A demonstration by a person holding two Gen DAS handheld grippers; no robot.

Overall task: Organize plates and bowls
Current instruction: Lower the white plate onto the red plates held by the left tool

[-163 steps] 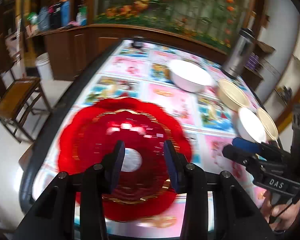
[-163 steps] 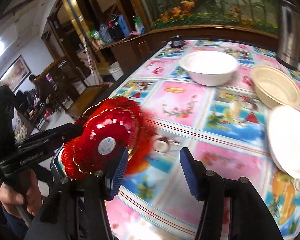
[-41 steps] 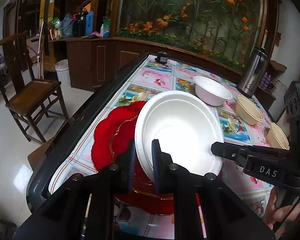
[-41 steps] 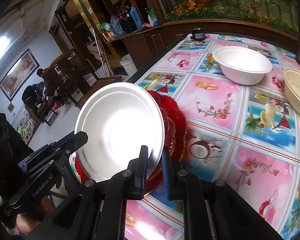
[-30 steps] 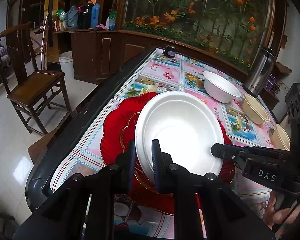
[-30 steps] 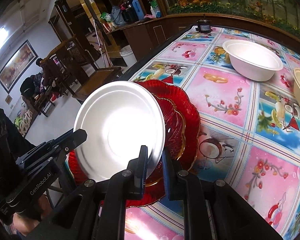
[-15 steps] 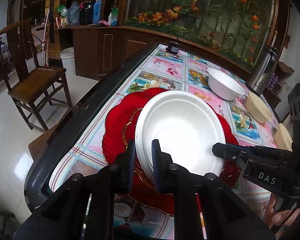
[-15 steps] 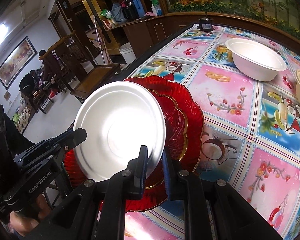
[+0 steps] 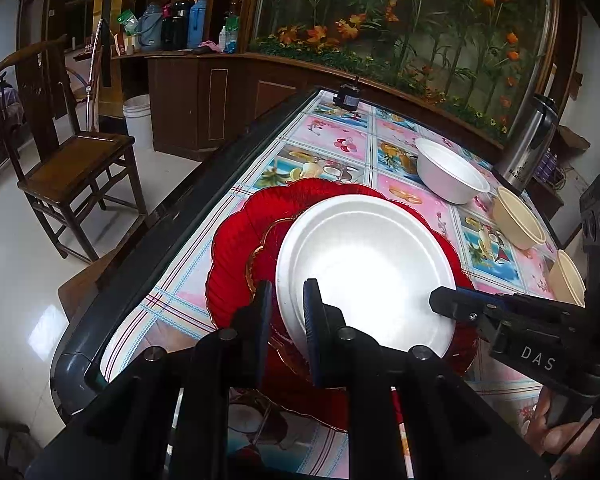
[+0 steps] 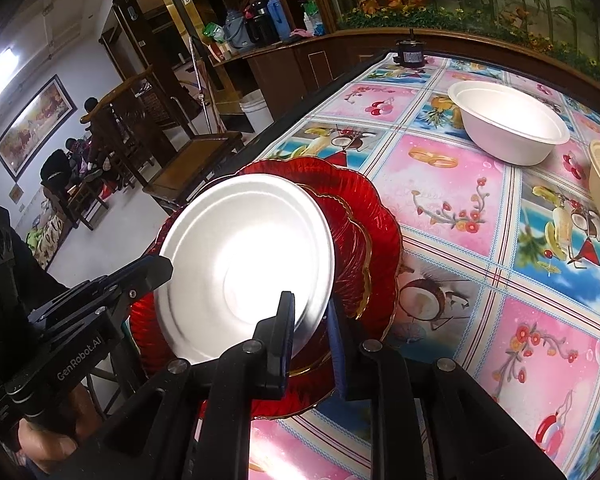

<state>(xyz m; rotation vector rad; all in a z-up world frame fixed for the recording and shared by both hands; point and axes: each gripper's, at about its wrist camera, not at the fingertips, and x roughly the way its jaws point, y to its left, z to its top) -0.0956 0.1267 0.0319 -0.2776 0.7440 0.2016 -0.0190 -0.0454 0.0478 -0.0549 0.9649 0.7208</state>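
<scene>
Left wrist view shows the white plate [image 9: 365, 270] pinched at its near rim by my left gripper [image 9: 286, 312], jaws closed on the edge. My right gripper [image 10: 309, 330] clamps the same plate on its opposite rim, jaws closed there too; in the left view its dark fingers [image 9: 451, 304] reach in over the plate's right edge. The plate sits tilted over the small red plate [image 9: 264, 258], gold-trimmed, which lies on the large red scalloped plate [image 9: 236, 248]; I cannot tell whether the white plate touches the red ones. That red stack rests near the left edge of the bench [image 10: 439, 184], on its pink and blue patterned cloth. Farther along the bench stands a white bowl [image 10: 507, 128], well apart from the stack, then a cream bowl [image 9: 517, 220] and another cream bowl [image 9: 567, 282] closer to my right hand. A steel flask [image 9: 529, 144] stands beyond the white bowl, and a wooden chair [image 9: 74, 156] is on the floor to the left.
</scene>
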